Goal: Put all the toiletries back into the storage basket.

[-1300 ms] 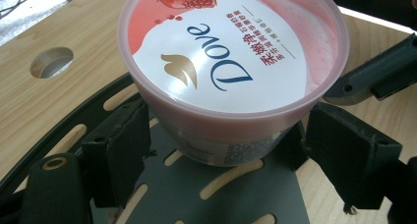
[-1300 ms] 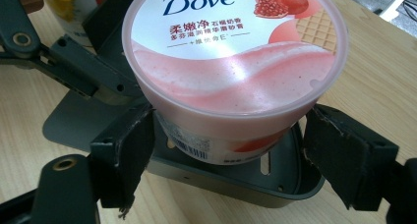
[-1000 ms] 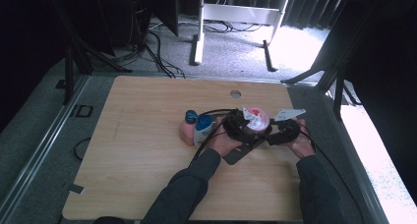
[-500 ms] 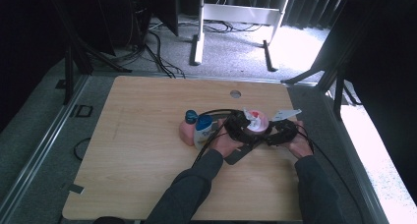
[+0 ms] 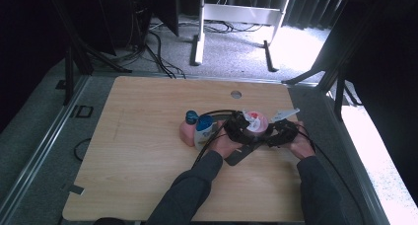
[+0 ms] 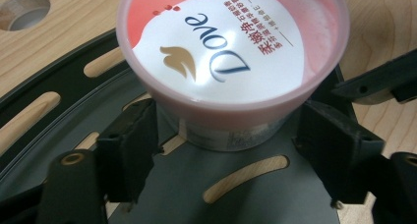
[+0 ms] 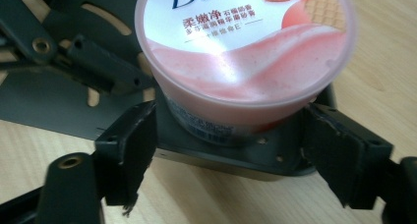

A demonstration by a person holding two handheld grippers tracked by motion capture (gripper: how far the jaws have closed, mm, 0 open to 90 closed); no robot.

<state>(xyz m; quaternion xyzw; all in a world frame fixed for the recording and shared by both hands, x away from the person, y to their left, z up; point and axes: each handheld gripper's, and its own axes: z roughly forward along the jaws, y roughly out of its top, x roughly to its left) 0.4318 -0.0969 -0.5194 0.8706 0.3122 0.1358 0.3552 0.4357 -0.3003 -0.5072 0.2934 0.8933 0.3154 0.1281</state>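
The pink jar (image 5: 256, 121) stands upright on a dark round rack (image 5: 246, 148) at the right half of the wooden table (image 5: 148, 151). In the high view, the left gripper (image 5: 238, 128) is at nine o'clock of the jar and the right gripper (image 5: 279, 133) at about four o'clock, both very near. A white bottle with a blue cap (image 5: 203, 130) and a pink tube (image 5: 187, 132) stand together at nine o'clock of the left gripper.

In the left gripper view, the jar (image 6: 231, 62) is at twelve o'clock from the left gripper (image 6: 228, 150), between the two black jaws. Its axis is vertical, its body is round. The jaws have just been closing, but I see a small gap at each side, so they are not yet gripping. The jar is smooth glossy plastic with a wide flat lid, and the rack (image 6: 236, 184) is matte grey metal with long slots.

In the right gripper view, the jar (image 7: 246, 52) is also at twelve o'clock from the right gripper (image 7: 228, 145). These jaws have just been closing too and stay a little apart from the narrow lower body. I think both hands are equally near, and the grip must go under the wide lid.
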